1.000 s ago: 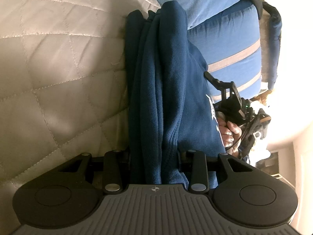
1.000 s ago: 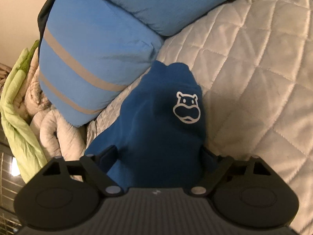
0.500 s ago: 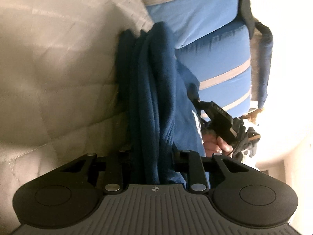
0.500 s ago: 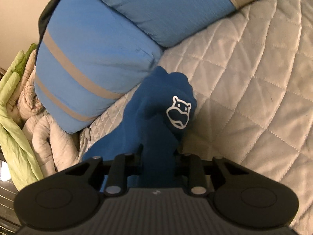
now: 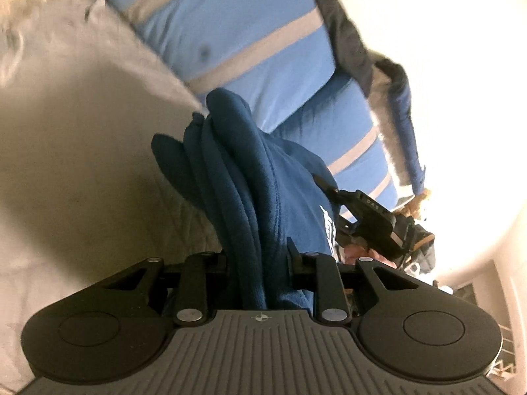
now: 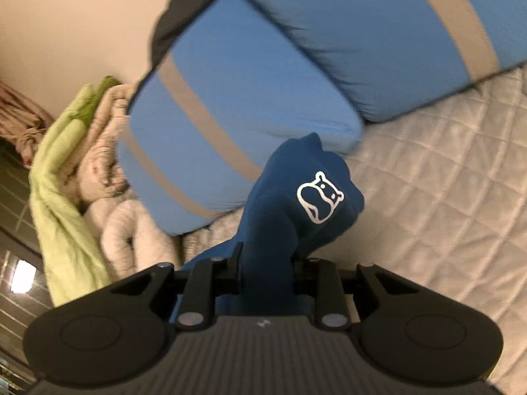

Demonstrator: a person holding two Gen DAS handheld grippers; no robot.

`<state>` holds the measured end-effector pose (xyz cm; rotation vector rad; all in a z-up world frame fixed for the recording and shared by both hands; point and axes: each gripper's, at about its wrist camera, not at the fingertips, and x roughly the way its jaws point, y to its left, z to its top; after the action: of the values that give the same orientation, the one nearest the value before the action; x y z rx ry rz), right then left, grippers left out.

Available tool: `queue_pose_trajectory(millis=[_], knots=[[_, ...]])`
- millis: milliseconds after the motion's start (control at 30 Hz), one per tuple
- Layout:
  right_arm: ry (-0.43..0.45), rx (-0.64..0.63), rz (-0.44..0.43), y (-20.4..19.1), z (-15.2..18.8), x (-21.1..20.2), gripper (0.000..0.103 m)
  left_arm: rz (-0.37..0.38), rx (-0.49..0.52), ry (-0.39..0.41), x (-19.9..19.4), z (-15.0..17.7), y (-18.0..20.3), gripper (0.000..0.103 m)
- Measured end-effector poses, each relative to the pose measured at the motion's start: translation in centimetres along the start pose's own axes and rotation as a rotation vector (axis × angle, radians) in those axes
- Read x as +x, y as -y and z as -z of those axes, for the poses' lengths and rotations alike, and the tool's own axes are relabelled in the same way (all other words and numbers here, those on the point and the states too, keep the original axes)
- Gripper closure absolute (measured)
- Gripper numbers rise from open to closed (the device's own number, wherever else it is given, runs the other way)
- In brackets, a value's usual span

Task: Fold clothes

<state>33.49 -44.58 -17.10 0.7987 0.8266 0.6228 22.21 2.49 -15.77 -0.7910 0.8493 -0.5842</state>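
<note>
Left gripper point(image 5: 258, 256) clamped on bunched folds of navy garment point(image 5: 243, 177). Right gripper point(image 6: 266, 260) pinched shut on same garment, white animal logo point(image 6: 319, 200) facing up. Garment lifted above quilted bedspread point(image 6: 444, 177), near blue striped pillows point(image 6: 230, 98) at bed's head. Green blanket point(image 6: 62, 177) beyond pillows.

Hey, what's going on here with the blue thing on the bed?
A person is folding a navy garment over a quilted bed, using a handheld claw in each hand. The left claw is shut on bunched folds of the fabric, and the right claw is shut on the part with the white hippo logo. The garment is gathered up between them, beside two blue striped pillows.
</note>
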Motion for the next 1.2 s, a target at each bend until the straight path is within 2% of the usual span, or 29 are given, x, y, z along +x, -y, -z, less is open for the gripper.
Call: queue_pose_trajectory(millis=[133,200,233,267,300,333,367,400,433,467,533,633,733,933,1100,1200], knots=[[0.008,-0.05,-0.067,-5.2,-1.0,1.2,0.079,-0.022,0.053,0.092,-4.0,-2.7,1.7,0.076],[0.027,-0.102,-0.074,-8.4,-1.9,2.6,0.079,-0.067,0.103,0.178,-5.5,-4.5,2.5,0.072],[0.046,-0.136,-0.061,-10.0,-2.4,3.6,0.078,-0.109,0.132,0.227,-6.0,-5.3,2.6,0.065],[0.065,-0.169,-0.047,-11.7,-2.8,4.5,0.076,-0.193,0.145,0.275,-5.9,-6.1,2.5,0.05],[0.084,-0.203,-0.034,-13.3,-3.3,5.5,0.073,-0.295,0.147,0.32,-5.7,-6.9,2.5,0.042],[0.103,-0.236,-0.021,-15.0,-3.8,6.4,0.049,-0.41,0.162,0.365,-5.4,-7.3,2.5,0.031],[0.115,-0.279,0.039,-15.8,-3.5,7.2,0.02,-0.517,0.196,0.407,-5.0,-7.2,2.7,0.03],[0.126,-0.322,0.104,-16.6,-3.1,7.9,0.006,-0.582,0.237,0.436,-4.7,-6.8,2.8,0.03],[0.137,-0.366,0.17,-17.4,-2.7,8.7,0.001,-0.613,0.277,0.444,-4.3,-6.3,2.9,0.03],[0.149,-0.409,0.235,-18.1,-2.3,9.4,0.001,-0.62,0.309,0.429,-4.0,-5.6,3.0,0.029],[0.134,-0.471,0.28,-17.5,-1.3,8.4,0.001,-0.621,0.358,0.386,-3.4,-4.3,3.1,0.029],[0.109,-0.562,0.339,-16.5,0.1,6.8,0.001,-0.638,0.384,0.38,-2.9,-2.0,3.6,0.029],[0.083,-0.652,0.399,-15.4,1.6,5.1,0.001,-0.599,0.411,0.369,-2.8,-0.4,4.5,0.029],[0.03,-0.833,0.518,-13.3,4.6,1.8,0.001,-0.57,0.48,0.337,-4.0,0.9,6.8,0.029],[0.099,-0.814,0.534,-11.4,3.8,-6.7,0.001,-0.516,0.518,0.312,-5.9,1.8,9.2,0.029],[0.164,-0.785,0.586,-10.2,3.2,-12.0,0.001,-0.494,0.546,0.309,-7.3,2.3,10.5,0.029]])
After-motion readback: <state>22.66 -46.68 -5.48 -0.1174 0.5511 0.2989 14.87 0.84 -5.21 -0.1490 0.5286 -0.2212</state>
